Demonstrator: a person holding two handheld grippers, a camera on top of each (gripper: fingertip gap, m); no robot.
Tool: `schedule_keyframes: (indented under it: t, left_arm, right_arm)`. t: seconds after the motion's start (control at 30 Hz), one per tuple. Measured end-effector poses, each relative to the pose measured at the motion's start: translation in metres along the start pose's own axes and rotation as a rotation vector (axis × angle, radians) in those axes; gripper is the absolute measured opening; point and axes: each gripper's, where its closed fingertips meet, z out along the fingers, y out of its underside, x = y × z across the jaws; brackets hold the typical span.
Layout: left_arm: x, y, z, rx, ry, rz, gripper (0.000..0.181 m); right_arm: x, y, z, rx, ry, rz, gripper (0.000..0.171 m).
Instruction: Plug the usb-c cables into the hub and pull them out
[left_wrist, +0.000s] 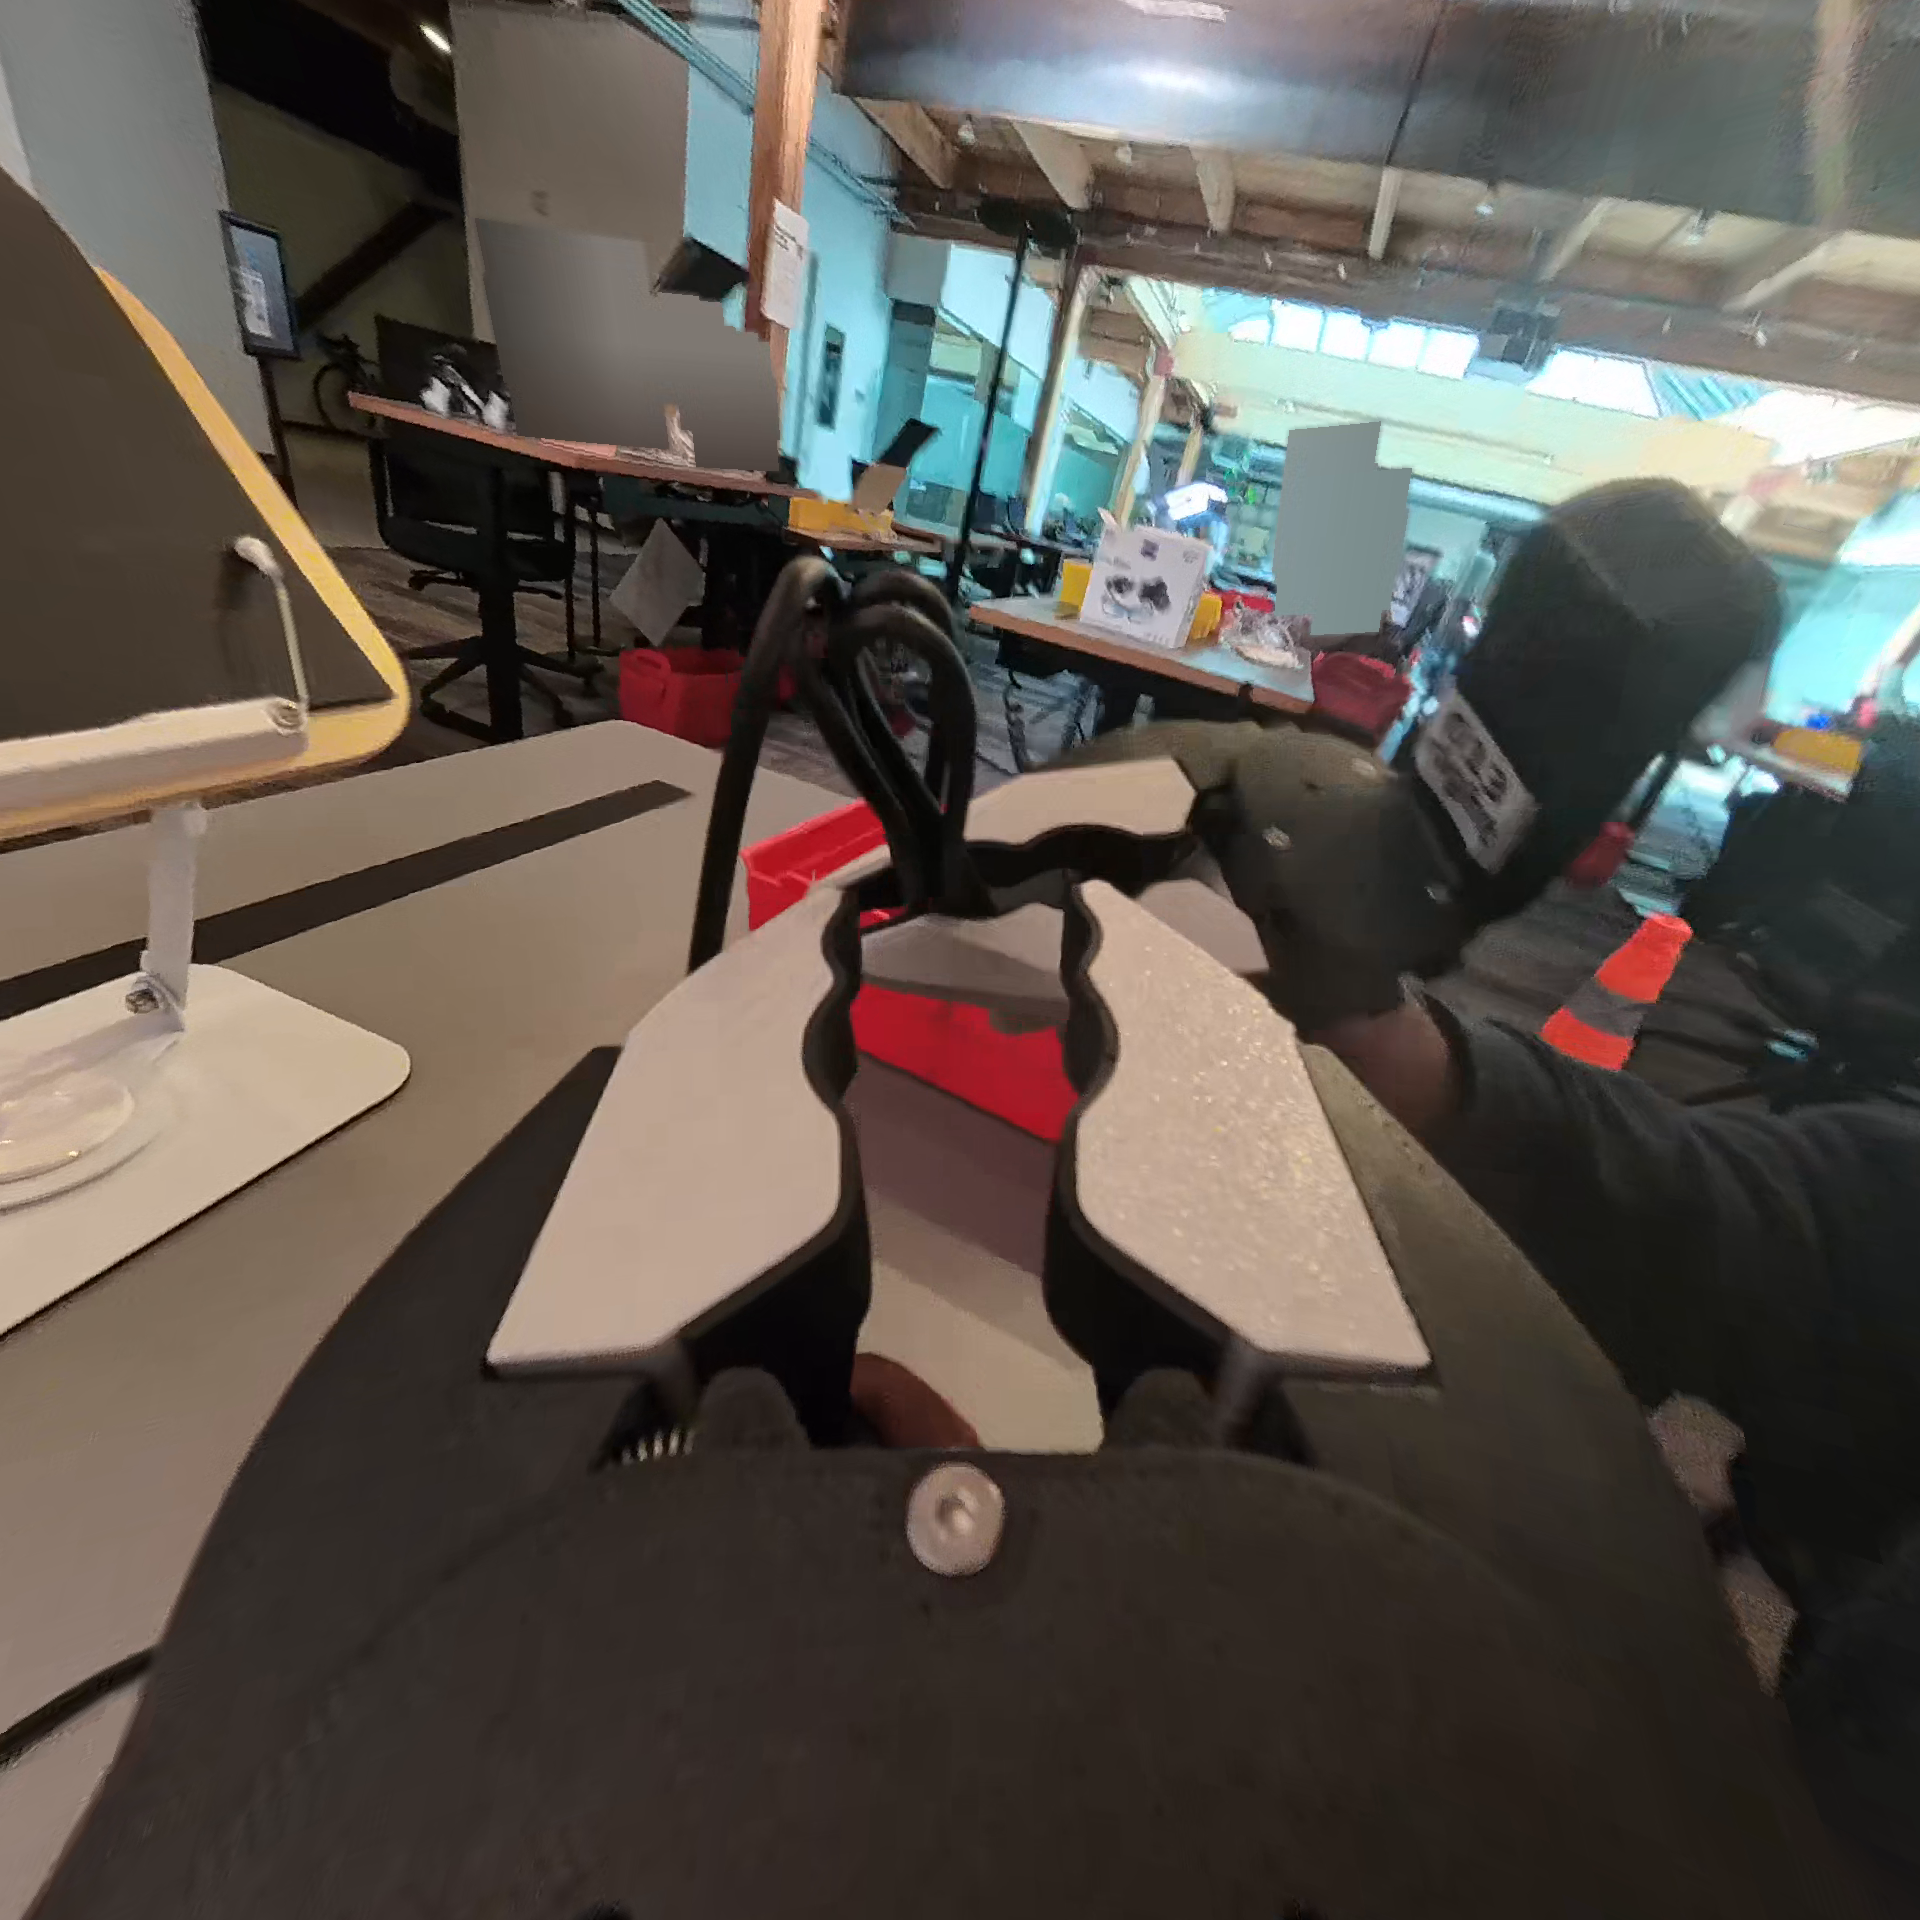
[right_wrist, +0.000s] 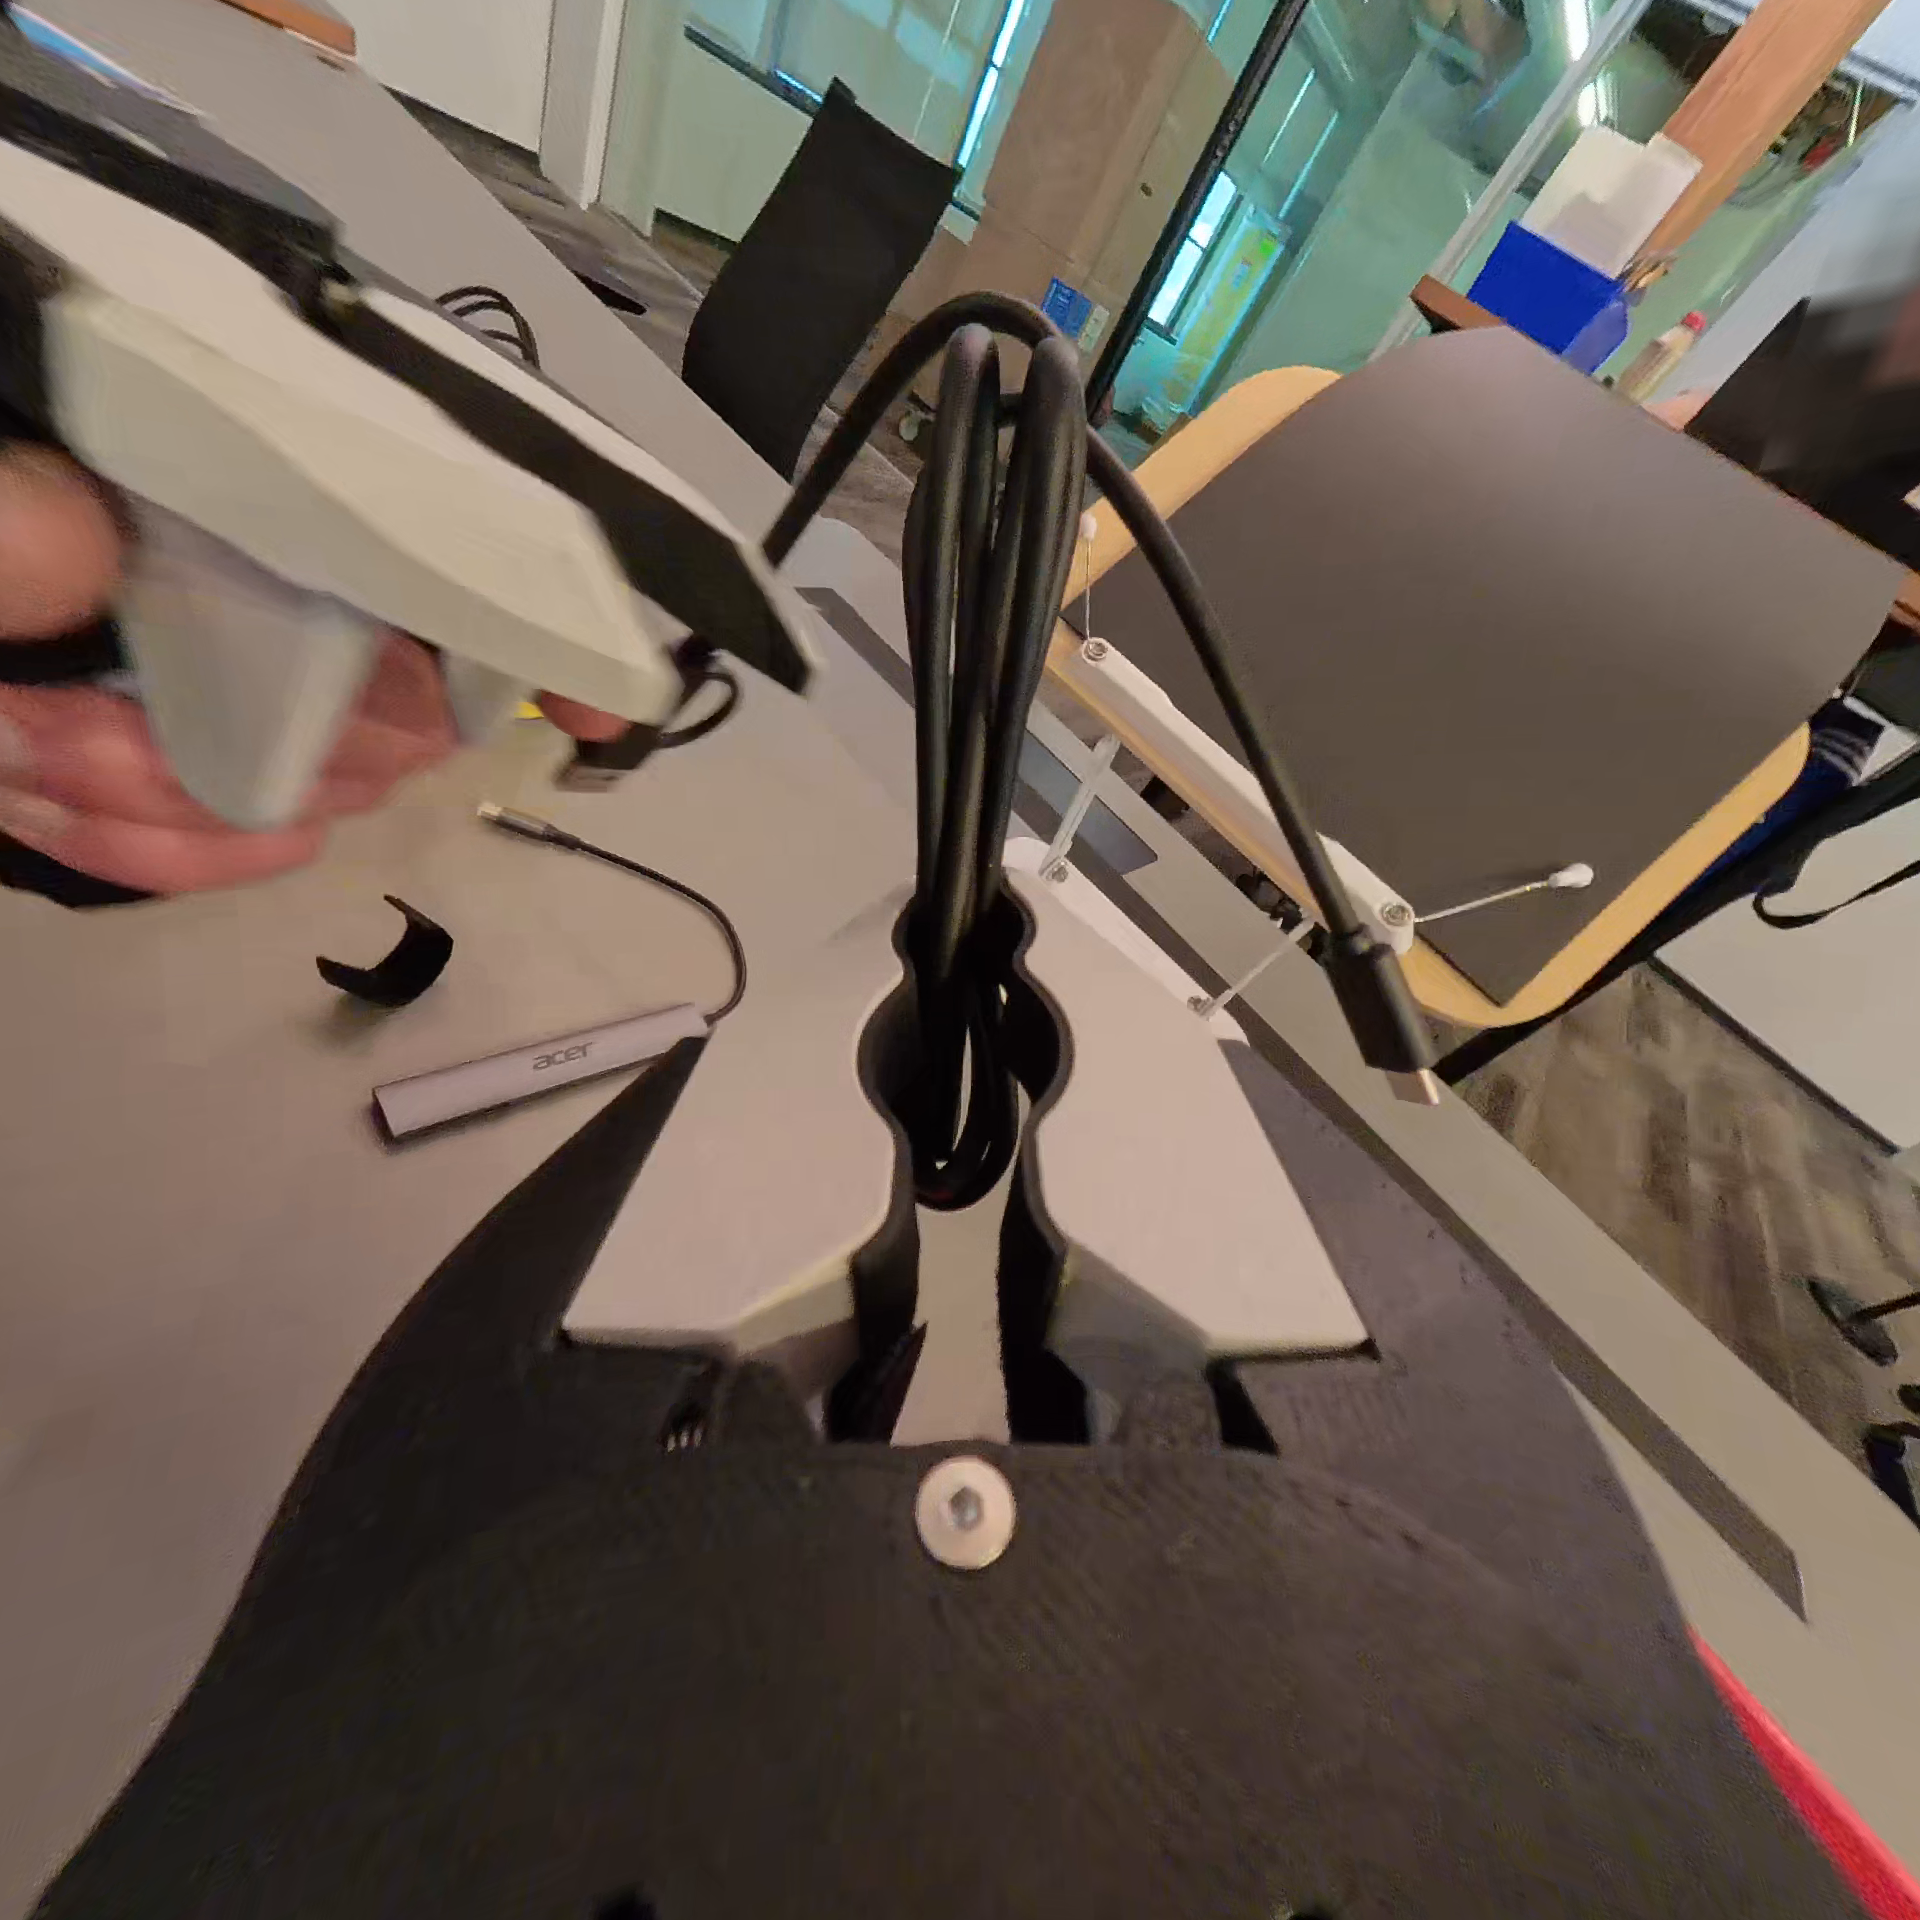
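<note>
My right gripper (right_wrist: 966, 935) is shut on a looped bundle of black usb-c cable (right_wrist: 977, 644) and holds it upright above the table. One cable end with its plug (right_wrist: 1392, 1023) hangs free to the right. The grey hub (right_wrist: 540, 1070) lies flat on the table to the left, with its own short lead and plug (right_wrist: 509, 818) beside it. My left gripper (left_wrist: 961, 920) is open and empty, close in front of the held bundle (left_wrist: 894, 717). It also shows in the right wrist view (right_wrist: 727, 623), up left of the bundle.
A white stand carrying a tilted black board with a tan edge (left_wrist: 156, 623) (right_wrist: 1455, 675) stands on the grey table (right_wrist: 156, 1299). A red bin (left_wrist: 966, 1039) sits beyond my left gripper. A black curved strap (right_wrist: 390, 956) lies near the hub. An orange cone (left_wrist: 1621, 987) is on the floor. The tips of one gripper are about 5 cm away from the tips of the other. The grey hub (right_wrist: 540, 1070) is about equally far from each gripper, around 25 cm.
</note>
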Motion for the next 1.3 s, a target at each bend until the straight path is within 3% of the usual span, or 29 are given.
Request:
schedule_keyframes:
  t: [0.13, 0.33, 0.43, 0.63, 0.73, 0.8, 0.97, 1.17, 1.3]
  left_arm:
    - [0.006, 0.004, -0.039, -0.133, 0.04, 0.075, 0.036]
    - [-0.018, 0.009, -0.102, -0.262, -0.155, 0.166, 0.031]
    - [-0.038, 0.051, -0.126, -0.46, -0.265, 0.253, 0.031]
    - [-0.054, 0.137, -0.136, -0.724, -0.366, 0.302, 0.024]
    - [-0.077, 0.173, -0.14, -0.896, -0.509, 0.509, 0.025]
    - [-0.084, 0.195, -0.142, -0.966, -0.534, 0.536, 0.026]
    - [-0.1, 0.22, -0.143, -1.028, -0.597, 0.564, 0.008]
    - [-0.105, 0.202, -0.13, -0.939, -0.612, 0.716, 0.0]
    - [-0.076, 0.186, -0.101, -0.874, -0.436, 0.783, 0.0]
  right_arm:
    - [0.003, 0.005, -0.002, -0.007, -0.001, 0.044, 0.005]
    - [-0.002, 0.018, 0.003, -0.034, -0.011, 0.061, 0.004]
    - [-0.009, 0.027, 0.006, -0.047, -0.03, 0.075, 0.005]
    - [-0.03, 0.048, 0.009, -0.095, -0.076, 0.082, 0.005]
    - [-0.035, 0.056, 0.009, -0.108, -0.088, 0.092, 0.005]
    - [-0.036, 0.059, 0.008, -0.114, -0.092, 0.09, 0.005]
    - [-0.041, 0.065, 0.005, -0.123, -0.105, 0.082, 0.005]
    - [-0.046, 0.072, 0.003, -0.141, -0.136, 0.064, 0.005]
    - [-0.047, 0.074, -0.003, -0.168, -0.186, 0.049, 0.005]
